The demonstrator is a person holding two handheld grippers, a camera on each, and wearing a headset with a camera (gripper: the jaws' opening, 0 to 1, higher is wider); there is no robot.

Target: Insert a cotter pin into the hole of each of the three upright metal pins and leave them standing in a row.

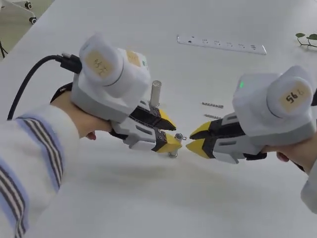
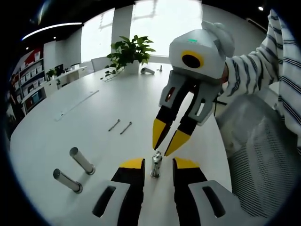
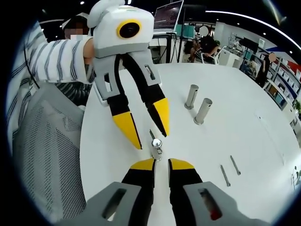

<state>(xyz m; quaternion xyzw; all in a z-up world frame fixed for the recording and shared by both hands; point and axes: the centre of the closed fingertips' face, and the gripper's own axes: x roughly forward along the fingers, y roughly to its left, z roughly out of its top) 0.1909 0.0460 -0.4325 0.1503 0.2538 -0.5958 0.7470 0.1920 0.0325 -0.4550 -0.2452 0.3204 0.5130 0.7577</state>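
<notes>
A short upright metal pin (image 2: pixel 155 165) stands between the spread fingertips of my left gripper (image 2: pixel 159 164), which is open and not touching it. A cotter pin's looped head (image 3: pixel 156 142) shows at this pin's top. My right gripper (image 3: pixel 161 163) faces it from the other side, its jaws a little apart and holding nothing. In the head view the left gripper (image 1: pixel 177 135) and right gripper (image 1: pixel 189 140) meet tip to tip over that pin (image 1: pixel 173 153). Two more upright pins (image 2: pixel 82 160) (image 2: pixel 66 181) stand further off. Two loose cotter pins (image 1: pixel 212 105) (image 1: pixel 213 117) lie on the white table (image 1: pixel 148 198).
A white power strip (image 1: pixel 221 44) lies at the far side of the table, with a small plant (image 1: pixel 307 38) at the far right. A black cable (image 1: pixel 29 79) trails from the left gripper. A mesh chair (image 2: pixel 263 155) stands by the table edge.
</notes>
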